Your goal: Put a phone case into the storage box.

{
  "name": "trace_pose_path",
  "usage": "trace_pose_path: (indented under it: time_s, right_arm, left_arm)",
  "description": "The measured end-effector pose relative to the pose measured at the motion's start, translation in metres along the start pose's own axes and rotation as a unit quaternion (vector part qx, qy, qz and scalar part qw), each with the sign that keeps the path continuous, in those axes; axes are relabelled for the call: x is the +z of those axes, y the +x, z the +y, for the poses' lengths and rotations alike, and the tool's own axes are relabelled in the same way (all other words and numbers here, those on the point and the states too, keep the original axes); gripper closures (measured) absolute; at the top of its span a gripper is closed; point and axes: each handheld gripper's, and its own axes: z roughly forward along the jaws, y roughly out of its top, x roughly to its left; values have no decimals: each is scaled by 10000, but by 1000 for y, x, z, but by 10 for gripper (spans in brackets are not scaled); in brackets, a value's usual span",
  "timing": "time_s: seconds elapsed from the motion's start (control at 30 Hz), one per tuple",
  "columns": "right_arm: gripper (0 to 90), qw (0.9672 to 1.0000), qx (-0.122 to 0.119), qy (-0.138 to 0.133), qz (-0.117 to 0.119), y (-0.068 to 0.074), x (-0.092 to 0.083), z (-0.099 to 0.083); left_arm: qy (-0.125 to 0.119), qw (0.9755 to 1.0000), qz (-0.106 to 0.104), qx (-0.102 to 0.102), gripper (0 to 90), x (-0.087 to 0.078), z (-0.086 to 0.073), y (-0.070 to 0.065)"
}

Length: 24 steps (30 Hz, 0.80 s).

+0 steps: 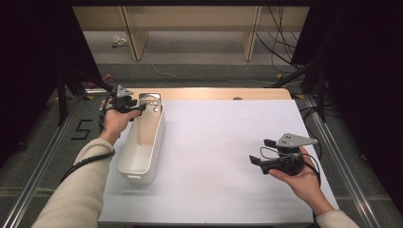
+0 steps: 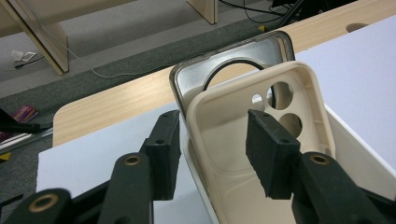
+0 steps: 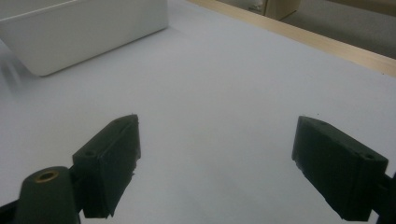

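Note:
A white oblong bin [image 1: 142, 166] stands at the left of the white mat. Two phone cases stand upright in its far end: a cream case [image 2: 224, 135] with camera holes, and behind it a clear grey-rimmed case [image 2: 196, 77] with a dark ring. My left gripper [image 1: 141, 108] hovers at that far end. Its jaws straddle the cream case's left edge [image 2: 212, 126] with a gap showing, so the pads do not press on it. My right gripper [image 1: 260, 151] is held low over the mat at the right, open wide [image 3: 217, 130], with nothing between its fingers.
The white mat [image 1: 214, 156] covers a wooden table [image 1: 214, 93], whose bare strip runs along the far edge. The bin's wall [image 3: 84, 32] lies ahead of the right gripper. Beyond the table are wooden shelf legs [image 1: 135, 42] and floor cables [image 1: 280, 42]. Metal rails flank both sides.

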Motion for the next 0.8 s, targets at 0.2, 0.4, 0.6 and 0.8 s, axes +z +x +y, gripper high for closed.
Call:
trace_pose_path:
  time_s: [0.2,0.4,0.6,0.8]
  right_arm:
    - [161,10000,2,2,6,0,0,0]
    - [161,10000,2,1,10,0,0,0]
    - [161,10000,-1,-5,8,0,0,0]
    - [161,10000,5,-7,4,0,1,0]
  left_arm:
    - [1,10000,33,59,538,-1,1,0]
    - [-6,9999,67,92,521,-5,2,0]
    - [-31,9999,22,-106,439,-14,4,-2]
    - [43,10000,-48,7,277,-25,6,-8]
